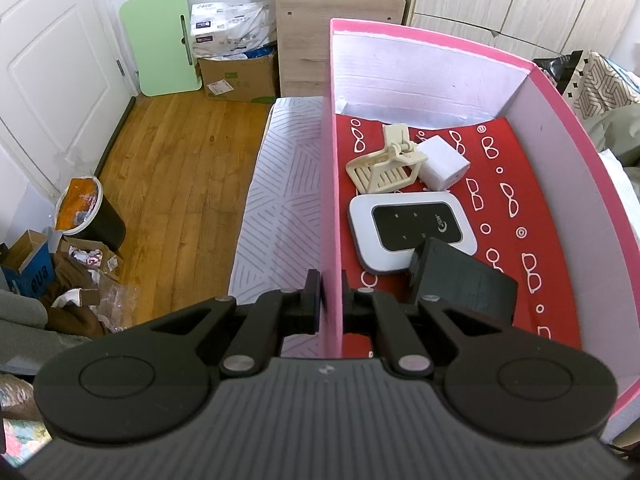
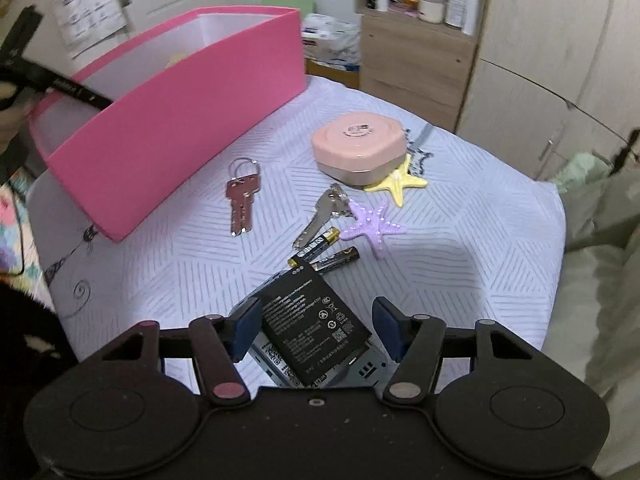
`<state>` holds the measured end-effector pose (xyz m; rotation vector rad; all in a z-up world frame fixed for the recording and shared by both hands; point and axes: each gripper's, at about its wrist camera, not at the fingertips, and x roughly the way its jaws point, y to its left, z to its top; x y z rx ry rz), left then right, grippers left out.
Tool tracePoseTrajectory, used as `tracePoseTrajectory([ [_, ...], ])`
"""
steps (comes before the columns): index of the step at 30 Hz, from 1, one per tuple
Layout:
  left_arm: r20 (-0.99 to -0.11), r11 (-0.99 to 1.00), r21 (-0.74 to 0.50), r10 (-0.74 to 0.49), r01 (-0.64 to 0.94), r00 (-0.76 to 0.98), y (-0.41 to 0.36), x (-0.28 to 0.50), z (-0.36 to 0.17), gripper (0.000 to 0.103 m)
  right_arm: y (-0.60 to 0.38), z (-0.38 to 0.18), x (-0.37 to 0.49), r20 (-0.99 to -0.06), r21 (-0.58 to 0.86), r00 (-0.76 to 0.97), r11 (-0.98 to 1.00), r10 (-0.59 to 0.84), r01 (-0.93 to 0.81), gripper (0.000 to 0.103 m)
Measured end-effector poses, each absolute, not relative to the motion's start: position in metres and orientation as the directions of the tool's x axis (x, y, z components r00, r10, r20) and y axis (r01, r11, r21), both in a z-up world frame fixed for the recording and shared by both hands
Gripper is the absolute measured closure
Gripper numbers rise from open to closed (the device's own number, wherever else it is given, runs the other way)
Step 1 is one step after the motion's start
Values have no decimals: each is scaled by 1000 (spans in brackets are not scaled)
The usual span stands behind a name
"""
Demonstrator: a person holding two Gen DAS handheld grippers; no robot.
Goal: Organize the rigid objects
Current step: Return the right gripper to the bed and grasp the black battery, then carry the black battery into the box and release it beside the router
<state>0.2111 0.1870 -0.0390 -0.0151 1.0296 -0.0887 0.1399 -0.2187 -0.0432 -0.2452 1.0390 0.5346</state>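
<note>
- The flat black battery (image 2: 314, 320) lies on the bed cover (image 2: 460, 280), on top of a grey device.
- Your right gripper (image 2: 316, 326) sits around the battery, fingers apart, not touching it.
- Your left gripper (image 1: 331, 300) pinches the wall of the pink box (image 1: 328, 200).
- Keys (image 2: 242, 204) lie near the box.

Things laid out around the box (image 2: 192, 120)

Keys (image 2: 242, 204) lie just right of it; the starfish (image 2: 376, 228), batteries (image 2: 320, 246) and jar (image 2: 360, 148) further right.
</note>
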Motion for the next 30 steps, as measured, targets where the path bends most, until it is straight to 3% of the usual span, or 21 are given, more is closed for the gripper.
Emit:
tracePoseTrajectory([
  [16,-857,996,-53,-80,67,509,187,211,-40,97,-212,-63,154,-864,124,372,861,338,-493,41],
  [25,-858,996,-48,-79,75,508,184,212,-40,97,-222,-70,173,-814,236,356,822,459,-519,33],
  [27,-858,996,-40,-75,80,508,183,212,-40,97,-226,-70,176,-800,270,355,818,485,-509,39],
  [28,-859,996,-40,-75,80,507,183,212,-40,97,-225,-69,176,-799,280,344,812,493,-512,48],
  [30,-860,996,-39,-75,81,505,183,212,-40,97,-223,-68,178,-810,290,336,826,481,-484,48],
])
